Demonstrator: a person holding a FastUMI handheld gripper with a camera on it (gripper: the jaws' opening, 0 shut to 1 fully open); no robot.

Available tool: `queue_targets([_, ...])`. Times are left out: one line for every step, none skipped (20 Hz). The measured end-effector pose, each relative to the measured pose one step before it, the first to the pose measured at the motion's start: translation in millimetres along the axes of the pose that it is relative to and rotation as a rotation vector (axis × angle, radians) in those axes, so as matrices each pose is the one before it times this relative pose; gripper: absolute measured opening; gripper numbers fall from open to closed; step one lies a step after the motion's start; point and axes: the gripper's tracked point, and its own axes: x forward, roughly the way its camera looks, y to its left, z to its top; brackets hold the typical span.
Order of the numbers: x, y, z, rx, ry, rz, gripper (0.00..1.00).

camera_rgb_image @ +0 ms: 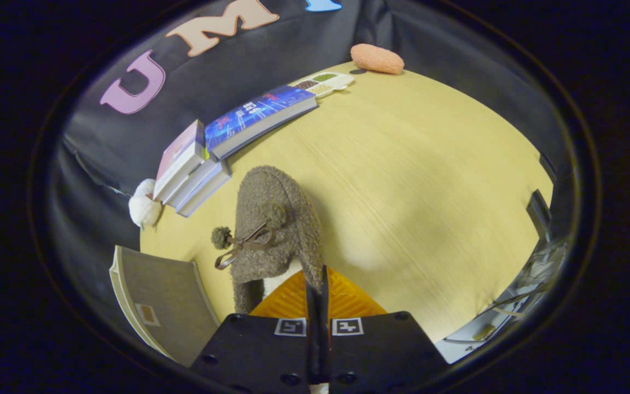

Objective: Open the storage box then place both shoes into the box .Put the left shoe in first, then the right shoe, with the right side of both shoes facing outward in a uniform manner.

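Observation:
A brown fuzzy shoe (274,219) with a bow and a small pompom hangs just ahead of my fingers, toe pointing away, above the wooden table (430,191). Its white lining and orange ribbed sole (348,301) show right at the fingers. My gripper (318,290) is shut, and both fingers pinch the shoe's rim near the heel. To the left of the fingers, at the table's near corner, lies a grey panel with a pale edge (159,301), which looks like part of the storage box. Whether the box is open cannot be told.
Several books (222,142) lie in a row along the table's far left edge. Beyond them are a white compartment tray (326,83) and an orange fuzzy lump (377,58). A white plush thing (144,205) sits by the books. Cables and a stand (534,262) are off the right edge.

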Motion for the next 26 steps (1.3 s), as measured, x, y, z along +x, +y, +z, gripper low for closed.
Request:
queue_targets([-3.25, 8.29, 2.18, 0.00728, -0.0048, 0.01334, 0.03])
queue_targets([-4.24, 8.79, 2.52, 0.00604, -0.00716, 0.01375, 0.03])
queue_targets([-4.59, 9.18, 2.96, 0.0044, -0.00936, 0.01277, 0.03])
queue_targets([-4.49, 9.52, 3.15, -0.0002, -0.01005, 0.0137, 0.03])
queue_targets([-4.31, 11.58, 2.48, -0.00237, -0.00941, 0.01598, 0.03])
queue_targets([-3.94, 11.64, 3.09, -0.00358, -0.01045, 0.01716, 0.03])
queue_targets([-4.37, 12.2, 2.26, -0.00516, -0.01103, 0.01742, 0.03])
queue_targets([-4.95, 12.13, 2.54, -0.00253, -0.01071, 0.01648, 0.03])
queue_targets([-3.82, 11.91, 1.95, -0.00057, -0.00588, 0.01739, 0.03])
queue_targets([-5.54, 14.58, 1.07, 0.00025, -0.00574, 0.01886, 0.03])
queue_targets([-4.02, 13.76, 1.28, -0.00251, -0.00648, 0.02104, 0.03])
queue_targets([-4.75, 14.08, 1.02, -0.00629, -0.00583, 0.02263, 0.03])
queue_targets([-4.39, 14.95, 0.72, -0.01036, -0.00583, 0.02246, 0.03])
queue_targets([-3.56, 13.39, 1.84, -0.00692, -0.00167, 0.02176, 0.03])
queue_targets([-5.48, 16.22, -1.52, -0.00624, 0.00567, 0.02307, 0.03])
queue_targets([-4.28, 14.73, 1.05, -0.00649, -0.00293, 0.02443, 0.03])
queue_targets([-2.21, 13.31, 0.55, -0.00657, 0.00276, 0.02065, 0.03])
queue_targets([-3.55, 11.44, -0.7, -0.00419, 0.0021, 0.01644, 0.03])
queue_targets([-3.02, 10.91, -1.2, -0.00815, 0.00042, 0.01504, 0.03])
queue_targets([-0.93, 8.48, -3.04, -0.00664, 0.00384, 0.01177, 0.03])
queue_targets([-1.02, 8.17, -4.73, -0.00734, 0.00771, 0.01158, 0.03])
queue_targets([-0.52, 7.22, -5.57, -0.00771, 0.00886, 0.01171, 0.03])
queue_targets([-0.95, 6.76, -7.87, -0.00663, 0.01556, 0.00844, 0.03])
queue_targets([-0.02, 5.37, -7.2, -0.00594, 0.01284, 0.00776, 0.03])
queue_targets([0.39, 5.28, -8.65, -0.00501, 0.01635, 0.00419, 0.03])
queue_targets([0.26, 3.56, -9.79, -0.00224, 0.01764, -0.00043, 0.03])
